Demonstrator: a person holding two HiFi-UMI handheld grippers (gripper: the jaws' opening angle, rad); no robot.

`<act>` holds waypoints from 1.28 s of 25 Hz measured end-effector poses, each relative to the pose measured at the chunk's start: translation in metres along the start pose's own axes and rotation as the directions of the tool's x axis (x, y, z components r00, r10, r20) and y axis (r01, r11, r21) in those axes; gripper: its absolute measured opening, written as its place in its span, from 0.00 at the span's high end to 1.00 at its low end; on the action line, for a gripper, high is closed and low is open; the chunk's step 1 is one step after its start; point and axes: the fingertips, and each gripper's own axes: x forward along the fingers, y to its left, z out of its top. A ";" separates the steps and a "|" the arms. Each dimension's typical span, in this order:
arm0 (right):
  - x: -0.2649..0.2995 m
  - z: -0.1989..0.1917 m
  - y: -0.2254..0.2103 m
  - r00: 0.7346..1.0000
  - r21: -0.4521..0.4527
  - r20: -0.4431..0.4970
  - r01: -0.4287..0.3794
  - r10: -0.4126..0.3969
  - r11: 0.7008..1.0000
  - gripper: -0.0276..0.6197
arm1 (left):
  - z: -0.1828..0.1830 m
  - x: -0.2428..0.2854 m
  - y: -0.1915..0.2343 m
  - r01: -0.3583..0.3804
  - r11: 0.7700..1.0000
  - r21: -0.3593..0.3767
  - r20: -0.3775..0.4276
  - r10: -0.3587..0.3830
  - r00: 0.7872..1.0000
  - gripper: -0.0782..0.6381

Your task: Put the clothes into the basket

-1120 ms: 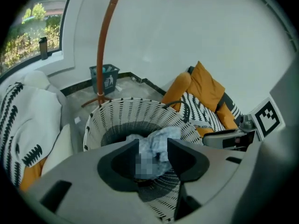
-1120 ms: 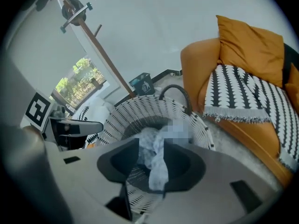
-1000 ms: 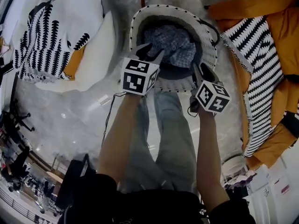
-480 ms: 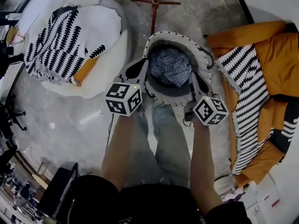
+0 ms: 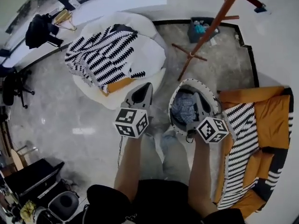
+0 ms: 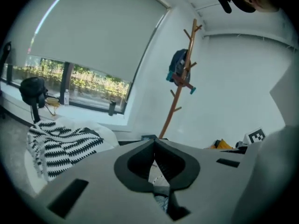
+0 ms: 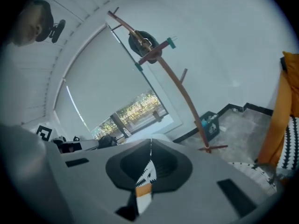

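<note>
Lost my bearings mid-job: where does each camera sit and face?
Head view: on the head, steeply down at basket; forearms, legs, left gripper, right gripper show.
Left gripper view: on the left gripper, roughly level toward window; its shut jaws show.
Right gripper view: on the right gripper, roughly level toward window; shut jaws show.
Shared: coat rack, in all three.

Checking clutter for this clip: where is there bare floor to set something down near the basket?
Bare grey floor at the head view's left, between beanbag and black chair. Crowded right: basket close beside orange couch; coat stand beyond it.
</note>
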 end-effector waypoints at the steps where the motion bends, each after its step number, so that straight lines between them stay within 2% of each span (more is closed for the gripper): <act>1: 0.003 0.009 0.013 1.000 -0.014 0.009 -0.020 0.020 1.000 0.94 | 0.013 -0.012 0.004 -0.024 1.000 -0.013 0.033 0.024 0.999 0.88; 4: 0.012 0.032 0.065 0.995 -0.018 0.055 -0.078 0.079 0.997 0.94 | 0.057 -0.056 0.019 -0.089 0.996 -0.006 0.112 0.090 0.990 0.88; 7: 0.023 0.054 0.126 0.982 -0.065 0.070 -0.170 0.174 0.983 0.94 | 0.094 -0.098 0.036 -0.175 0.985 0.001 0.182 0.172 0.968 0.88; 10: 0.034 0.086 0.174 0.955 -0.127 0.102 -0.267 0.280 0.955 0.94 | 0.127 -0.127 0.051 -0.248 0.968 -0.028 0.268 0.246 0.932 0.88; 13: 0.029 0.113 0.210 0.924 -0.136 0.152 -0.332 0.351 0.933 0.94 | 0.159 -0.157 0.056 -0.289 0.957 -0.026 0.331 0.281 0.901 0.88; 18: 0.022 0.138 0.273 0.879 -0.218 0.141 -0.420 0.454 0.881 0.94 | 0.202 -0.209 0.057 -0.362 0.931 -0.041 0.425 0.344 0.837 0.88; 21: 0.020 0.153 0.306 0.862 -0.316 0.130 -0.433 0.490 0.844 0.94 | 0.221 -0.228 0.055 -0.389 0.920 -0.041 0.465 0.363 0.807 0.88; 25: 0.015 0.163 0.344 0.851 -0.450 0.104 -0.422 0.515 0.787 0.94 | 0.238 -0.252 0.053 -0.445 0.895 -0.027 0.500 0.398 0.769 0.88; 28: 0.011 0.157 0.362 0.853 -0.525 0.073 -0.408 0.517 0.747 0.94 | 0.240 -0.262 0.052 -0.473 0.881 -0.020 0.505 0.417 0.756 0.88; 32: 0.009 0.153 0.373 0.857 -0.578 0.050 -0.394 0.513 0.714 0.94 | 0.239 -0.266 0.051 -0.493 0.870 -0.014 0.502 0.433 0.749 0.88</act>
